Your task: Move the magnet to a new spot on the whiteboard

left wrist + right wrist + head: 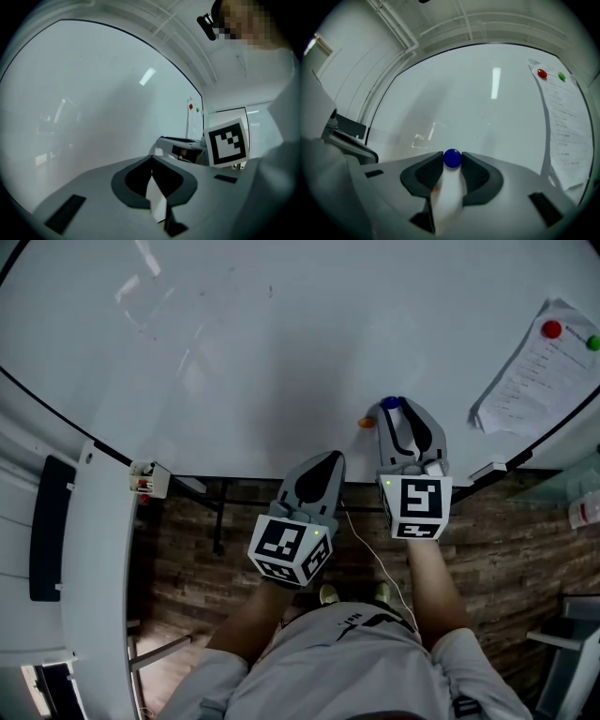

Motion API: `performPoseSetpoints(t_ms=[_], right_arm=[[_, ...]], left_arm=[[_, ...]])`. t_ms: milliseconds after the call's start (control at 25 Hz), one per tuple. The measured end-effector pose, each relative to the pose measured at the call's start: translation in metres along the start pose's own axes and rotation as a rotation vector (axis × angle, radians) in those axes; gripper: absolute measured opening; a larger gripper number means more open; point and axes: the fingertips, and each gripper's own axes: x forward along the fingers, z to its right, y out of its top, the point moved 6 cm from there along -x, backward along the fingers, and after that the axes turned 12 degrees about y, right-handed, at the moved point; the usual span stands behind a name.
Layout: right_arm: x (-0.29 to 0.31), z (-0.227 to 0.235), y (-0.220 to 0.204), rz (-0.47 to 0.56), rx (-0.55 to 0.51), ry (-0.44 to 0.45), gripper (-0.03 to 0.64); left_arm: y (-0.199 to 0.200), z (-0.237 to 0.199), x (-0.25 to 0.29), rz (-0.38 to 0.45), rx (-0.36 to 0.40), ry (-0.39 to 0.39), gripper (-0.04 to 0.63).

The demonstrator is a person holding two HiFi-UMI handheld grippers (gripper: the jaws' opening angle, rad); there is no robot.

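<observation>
The right tool (452,160) is clamped on the blue magnet (452,158), which sits pinched at the very tips of its jaws. In the head view the magnet is up against the lower part of the whiteboard (262,352); whether it touches the board cannot be told. Just beside the tool's tip, on its left, an orange magnet (366,422) sits on the board. The left tool (151,161) has its jaws together with nothing between them, held lower, near the board's bottom edge. Far right, a paper sheet (534,381) hangs under a red magnet (551,329) and a green magnet (592,342)
</observation>
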Motion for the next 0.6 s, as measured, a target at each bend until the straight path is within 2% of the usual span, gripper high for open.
performPoseSetpoints(t_ms=[440,600], right_arm=[[0.0035,-0.0058,-0.0003,-0.037,-0.028,-0.084,0.127],[0.0031,-0.007,-0.0004,-0.03,-0.018,-0.08,0.127]], left_arm=[[-0.0046,0.0037,-0.0037,-0.004,-0.013,-0.012,0.012],[-0.0054,0.0032,-0.0075,-0.005,-0.013,-0.005,0.012]])
